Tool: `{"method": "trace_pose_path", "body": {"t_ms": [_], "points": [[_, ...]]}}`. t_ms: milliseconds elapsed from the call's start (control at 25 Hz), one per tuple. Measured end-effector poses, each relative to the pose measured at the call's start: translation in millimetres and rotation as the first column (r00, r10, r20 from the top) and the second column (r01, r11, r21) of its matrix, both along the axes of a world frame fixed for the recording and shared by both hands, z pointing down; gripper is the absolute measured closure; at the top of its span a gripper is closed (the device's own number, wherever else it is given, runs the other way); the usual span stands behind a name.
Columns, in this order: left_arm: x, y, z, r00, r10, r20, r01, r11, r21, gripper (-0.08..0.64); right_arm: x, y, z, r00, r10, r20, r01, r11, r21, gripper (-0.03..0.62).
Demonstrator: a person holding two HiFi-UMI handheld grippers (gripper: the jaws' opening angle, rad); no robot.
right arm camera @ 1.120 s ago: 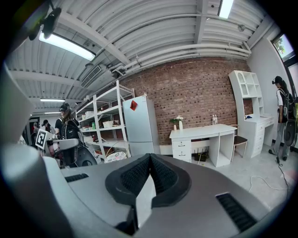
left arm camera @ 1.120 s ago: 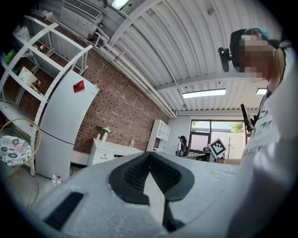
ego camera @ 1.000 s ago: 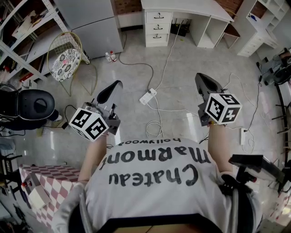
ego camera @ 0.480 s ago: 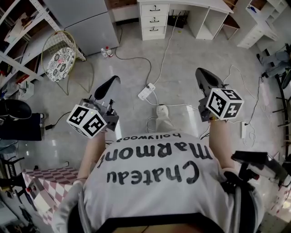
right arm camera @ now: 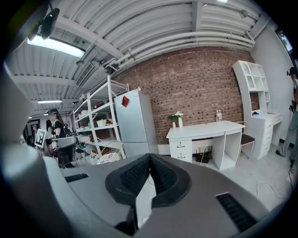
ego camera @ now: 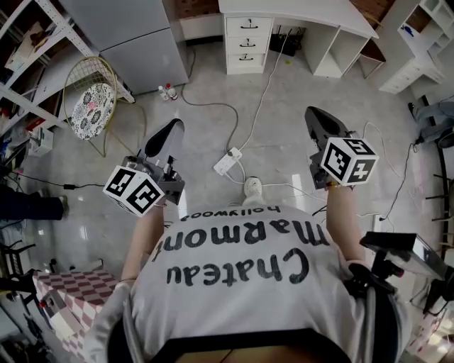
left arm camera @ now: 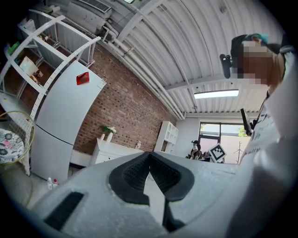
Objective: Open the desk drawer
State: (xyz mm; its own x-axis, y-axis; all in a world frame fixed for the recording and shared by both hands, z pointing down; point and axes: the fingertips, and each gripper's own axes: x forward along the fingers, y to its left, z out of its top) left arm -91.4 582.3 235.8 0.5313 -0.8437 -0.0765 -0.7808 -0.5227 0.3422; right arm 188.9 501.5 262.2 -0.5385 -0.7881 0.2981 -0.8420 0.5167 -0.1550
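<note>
The white desk (ego camera: pixel 298 10) stands at the far wall, with a stack of three drawers (ego camera: pixel 245 42) under its left end, all closed. Both grippers are held out over the floor, well short of the desk. My left gripper (ego camera: pixel 167 136) is shut with nothing in it. My right gripper (ego camera: pixel 318 122) is shut and empty too. In the right gripper view the closed jaws (right arm camera: pixel 150 158) point towards the desk (right arm camera: pixel 209 129) and its drawers (right arm camera: pixel 180 149). In the left gripper view, the desk (left arm camera: pixel 111 151) shows just over the shut jaws (left arm camera: pixel 149 155).
A grey fridge (ego camera: pixel 135 35) stands left of the desk, with a wire chair (ego camera: pixel 92 99) and small bottles (ego camera: pixel 169 91) near it. A power strip (ego camera: pixel 227 162) and cables lie on the floor ahead. Shelving lines the left side; a white shelf unit (ego camera: pixel 415 49) stands at the right.
The person has stepped forward across the floor towards the desk, carrying both shut grippers along. A shoe now shows by the power strip, and the dark chair at left has dropped out of view.
</note>
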Motion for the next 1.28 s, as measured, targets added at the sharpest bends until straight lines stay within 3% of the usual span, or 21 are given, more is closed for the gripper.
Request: {"method": "trace_pose_path", "body": {"t_ms": [320,520,640,840,1040,1280], "points": [[32.2,-114.0,-13.9,0.999,-0.04,0.01,0.04,0.999,0.004,0.546,12.2,-135.6,-10.4,0.997,-0.08,-0.013,0.08,0.997,0.003,0.578],[44.6,-169.5,-15.8,0.997,-0.08,-0.009,0.08,0.997,0.02,0.546,21.1,-193.7,-10.1,0.992,-0.124,-0.009,0.124,0.992,0.009,0.578],[54.9,-192.3,-17.7,0.996,-0.089,-0.027,0.09,0.996,0.027,0.545,29.3,-218.8,-7.9,0.991,-0.132,0.011,0.132,0.991,0.0,0.578],[65.9,-211.5,-0.7,0.997,-0.077,0.013,0.077,0.997,-0.02,0.546,34.0,-238.8,6.9,0.99,-0.133,0.049,0.135,0.99,-0.034,0.578],[56.7,-232.1,10.9,0.994,-0.102,-0.029,0.1,0.993,-0.059,0.546,30.0,-257.8,27.4,0.989,-0.146,0.038,0.149,0.985,-0.086,0.578],[34.7,-284.9,14.6,0.996,-0.089,-0.03,0.087,0.995,-0.057,0.546,14.0,-302.8,32.5,0.991,-0.13,0.043,0.133,0.987,-0.088,0.578]]}}
